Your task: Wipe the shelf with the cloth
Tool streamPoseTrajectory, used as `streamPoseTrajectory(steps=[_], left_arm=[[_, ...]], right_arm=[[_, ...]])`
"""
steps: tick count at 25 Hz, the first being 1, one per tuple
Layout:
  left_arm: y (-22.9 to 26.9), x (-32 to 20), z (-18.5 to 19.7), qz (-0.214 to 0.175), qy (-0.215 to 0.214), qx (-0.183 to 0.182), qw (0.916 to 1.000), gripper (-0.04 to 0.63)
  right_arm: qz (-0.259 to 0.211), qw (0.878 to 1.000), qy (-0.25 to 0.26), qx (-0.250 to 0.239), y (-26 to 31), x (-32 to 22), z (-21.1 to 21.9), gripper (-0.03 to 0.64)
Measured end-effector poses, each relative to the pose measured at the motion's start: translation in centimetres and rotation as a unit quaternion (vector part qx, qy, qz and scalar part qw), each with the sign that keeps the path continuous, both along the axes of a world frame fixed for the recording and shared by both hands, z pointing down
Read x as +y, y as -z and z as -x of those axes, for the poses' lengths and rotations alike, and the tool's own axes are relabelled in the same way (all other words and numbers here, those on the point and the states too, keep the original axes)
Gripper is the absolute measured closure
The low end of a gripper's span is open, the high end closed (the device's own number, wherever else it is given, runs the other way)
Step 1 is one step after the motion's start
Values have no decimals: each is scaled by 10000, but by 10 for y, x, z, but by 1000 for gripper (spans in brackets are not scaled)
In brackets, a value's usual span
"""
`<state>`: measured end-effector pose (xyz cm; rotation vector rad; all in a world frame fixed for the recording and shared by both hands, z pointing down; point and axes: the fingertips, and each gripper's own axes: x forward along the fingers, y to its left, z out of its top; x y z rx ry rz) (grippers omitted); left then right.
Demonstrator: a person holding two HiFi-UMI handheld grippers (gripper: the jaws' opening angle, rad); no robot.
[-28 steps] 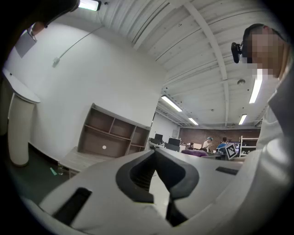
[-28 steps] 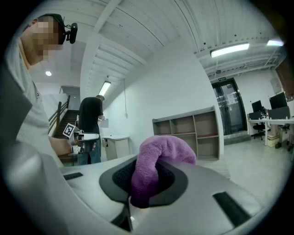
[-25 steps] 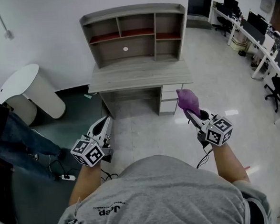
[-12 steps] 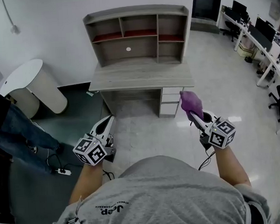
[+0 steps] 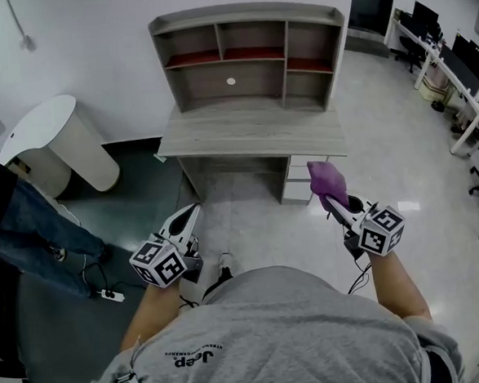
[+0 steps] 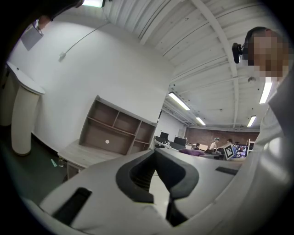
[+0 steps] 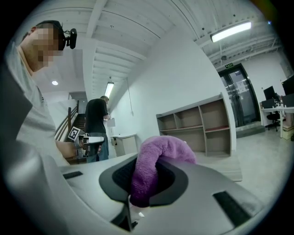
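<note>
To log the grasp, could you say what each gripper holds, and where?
Right gripper clamps the cloth by one end; left gripper is shut and empty.

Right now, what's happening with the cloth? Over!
Left gripper shut, empty. Right gripper shut on cloth. Shelf ahead, not reached yet. Person off to the left, not in the path.

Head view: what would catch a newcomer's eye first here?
The purple cloth stands out first, pinched in the right gripper at centre right. Ahead stands the grey shelf unit on its desk. The left gripper is shut and empty at lower left.
</note>
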<state>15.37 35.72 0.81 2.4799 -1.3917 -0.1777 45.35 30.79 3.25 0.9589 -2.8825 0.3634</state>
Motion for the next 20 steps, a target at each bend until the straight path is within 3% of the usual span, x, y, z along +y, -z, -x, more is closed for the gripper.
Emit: streamPoseTrajectory(steps=[8,13,20], left_arm=[[-40,-145,105,223,-175,398,9988,574],[-34,-253,173,254,-445,195,9985,574],[-30,-374,194,210,-659,106,9975,574]], right_arm=[[-38,9999,-124,89,-11,-148,107,554],[-22,9996,-231,163,-4,-250,181,554],[141,9990,-263,323,-13,-347,218,554]])
